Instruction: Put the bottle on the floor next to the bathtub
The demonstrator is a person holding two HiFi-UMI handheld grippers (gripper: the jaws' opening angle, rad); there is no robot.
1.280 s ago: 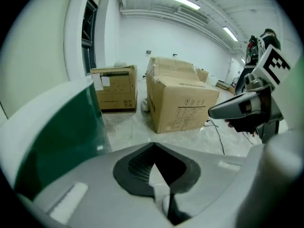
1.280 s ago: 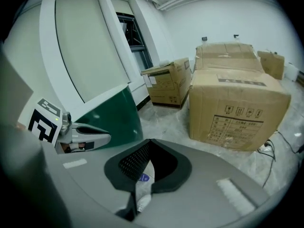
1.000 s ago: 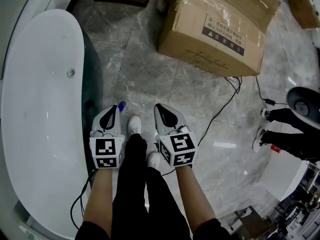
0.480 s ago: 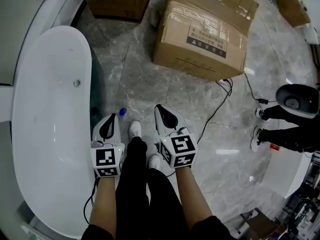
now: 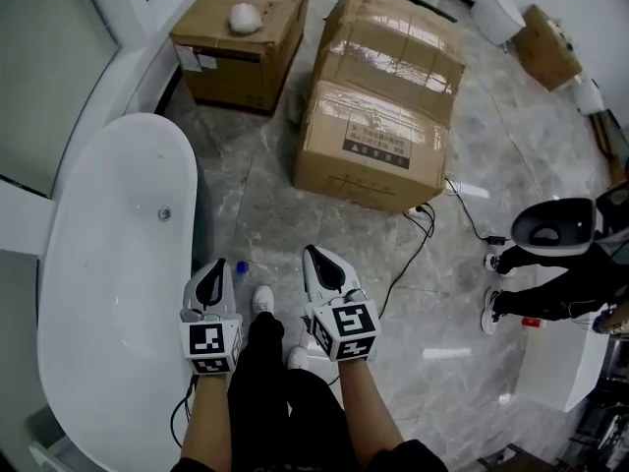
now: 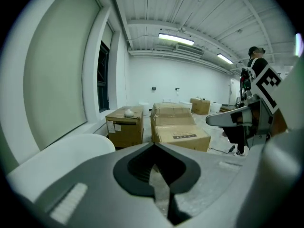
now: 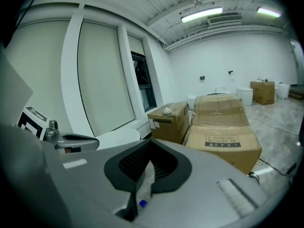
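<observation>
The bottle sat on the floor just beside the bathtub, so the job looked done. The left tongs and right tongs were pressed together on nothing, held clear above it.

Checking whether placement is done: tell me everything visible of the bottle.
The bottle: small, seemingly clear plastic, blue cap; little beyond the cap shows. It rests on the grey marble floor close beside the white bathtub. The left tool and right tool are shut, neither holding it. Upright or lying: cannot tell.
</observation>
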